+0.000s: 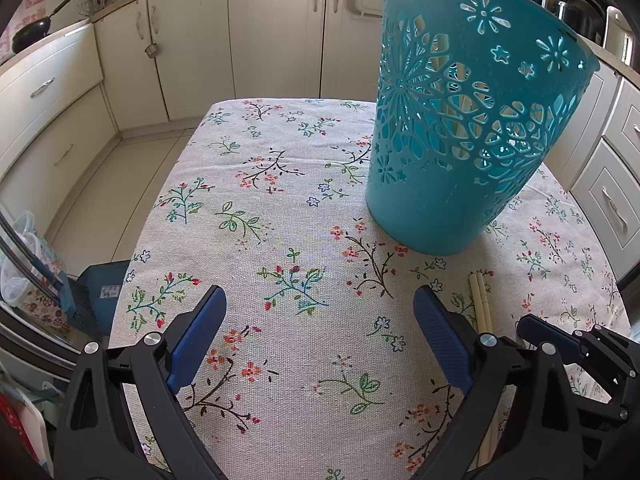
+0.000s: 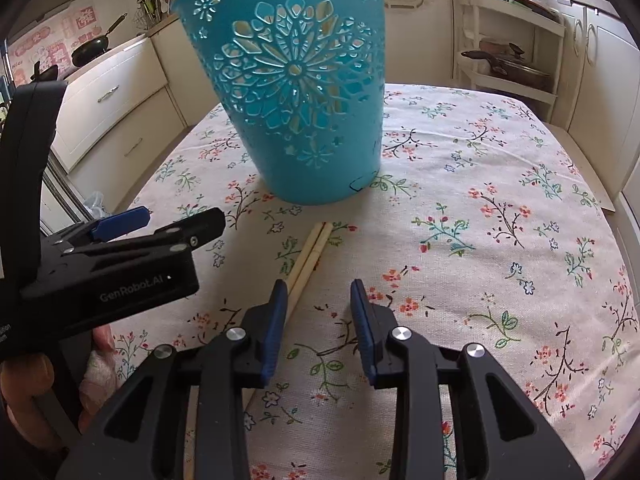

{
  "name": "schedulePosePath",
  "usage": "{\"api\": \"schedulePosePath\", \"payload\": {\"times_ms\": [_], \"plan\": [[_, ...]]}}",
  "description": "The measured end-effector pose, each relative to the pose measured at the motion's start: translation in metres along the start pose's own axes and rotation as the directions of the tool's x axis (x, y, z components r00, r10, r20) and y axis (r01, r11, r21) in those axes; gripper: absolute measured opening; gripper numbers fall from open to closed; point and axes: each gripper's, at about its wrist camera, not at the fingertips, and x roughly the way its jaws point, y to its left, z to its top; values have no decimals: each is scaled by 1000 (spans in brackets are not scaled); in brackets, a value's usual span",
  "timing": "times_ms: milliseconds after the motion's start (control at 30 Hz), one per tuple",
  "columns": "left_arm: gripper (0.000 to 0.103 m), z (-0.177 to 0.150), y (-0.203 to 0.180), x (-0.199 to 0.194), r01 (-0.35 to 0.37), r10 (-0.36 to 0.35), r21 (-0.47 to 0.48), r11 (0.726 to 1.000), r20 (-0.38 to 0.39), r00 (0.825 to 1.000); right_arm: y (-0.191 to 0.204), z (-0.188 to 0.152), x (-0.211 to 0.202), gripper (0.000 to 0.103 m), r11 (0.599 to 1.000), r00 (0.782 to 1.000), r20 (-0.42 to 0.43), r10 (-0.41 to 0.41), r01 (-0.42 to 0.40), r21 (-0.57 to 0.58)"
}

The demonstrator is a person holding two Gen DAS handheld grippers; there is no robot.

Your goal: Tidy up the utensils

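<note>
A kitchen with cream cabinets surrounds a table under a floral tablecloth. The left gripper hangs above the cloth with its jaws spread wide and nothing between them. The right gripper stands partly open (a modest gap), its jaws empty, just beside a pair of pale chopsticks lying flat on the cloth; its left finger covers part of them. Beyond the sticks' far tips stands an upright teal cut-out basket, with pale sticks showing through its holes.
</note>
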Motion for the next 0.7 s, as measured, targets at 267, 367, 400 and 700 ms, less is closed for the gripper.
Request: {"api": "schedulePosePath", "payload": {"times_ms": [267, 367, 400, 700], "plan": [[91, 0, 0, 0, 0, 0, 1, 1000, 0, 1000, 10, 0, 3, 33, 997, 997, -9, -73, 72, -37], [91, 0, 0, 0, -1, 1, 2, 1000, 0, 1000, 17, -1, 4, 34, 990, 993, -10, -116, 115, -79], [91, 0, 0, 0, 0, 0, 1, 1000, -1, 1000, 16, -1, 3, 34, 991, 994, -10, -112, 111, -76], [91, -1, 2, 0, 6, -6, -10, 1000, 2, 1000, -22, 5, -3, 14, 990, 992, -28, -123, 120, -68]]}}
